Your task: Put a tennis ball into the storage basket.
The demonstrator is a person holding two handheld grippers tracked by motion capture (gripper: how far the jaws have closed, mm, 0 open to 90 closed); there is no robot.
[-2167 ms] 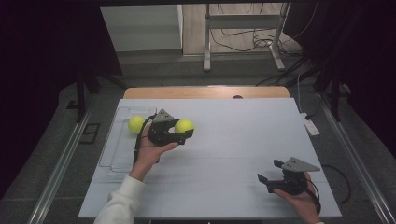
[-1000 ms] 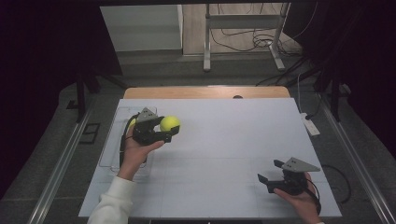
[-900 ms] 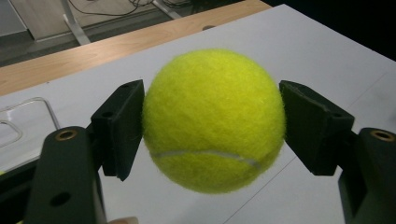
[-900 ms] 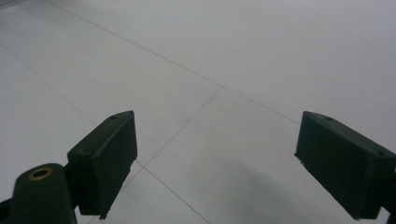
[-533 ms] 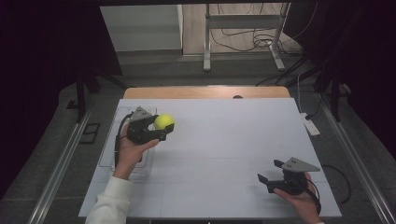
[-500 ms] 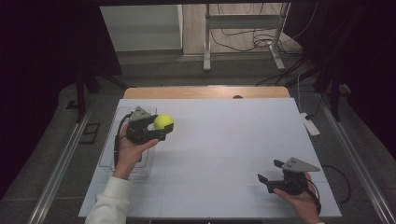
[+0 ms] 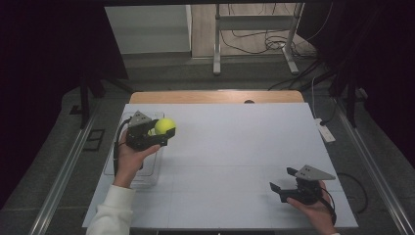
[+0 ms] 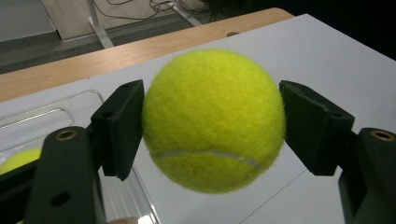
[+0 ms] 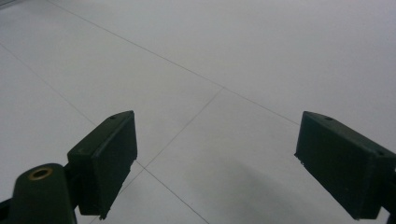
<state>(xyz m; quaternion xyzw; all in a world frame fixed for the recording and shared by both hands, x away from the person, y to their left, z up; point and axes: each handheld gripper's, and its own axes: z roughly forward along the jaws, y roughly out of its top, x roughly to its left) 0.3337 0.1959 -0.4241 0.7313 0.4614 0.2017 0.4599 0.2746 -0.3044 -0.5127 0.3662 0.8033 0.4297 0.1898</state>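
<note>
The left gripper point(image 7: 159, 133) has its fingers point(image 8: 119, 126) clamped on a fuzzy yellow tennis ball point(image 8: 214, 119), lifted just beside the clear plastic tray point(image 7: 147, 171) where another ball point(image 8: 18, 158) lies; setting it down remains, I judge. The right gripper point(image 7: 288, 183), well apart from the tray, rests wide open and empty on the white counter point(image 7: 235, 147)

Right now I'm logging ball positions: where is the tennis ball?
The tennis ball sits clamped in the left gripper, at the table's left side in the high view, beside the clear tray.

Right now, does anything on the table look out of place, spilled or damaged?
Nothing stands out. The left tool holds a tennis ball squarely above the clear tray, where a second ball lies. The right tool is open over the bare white table.
</note>
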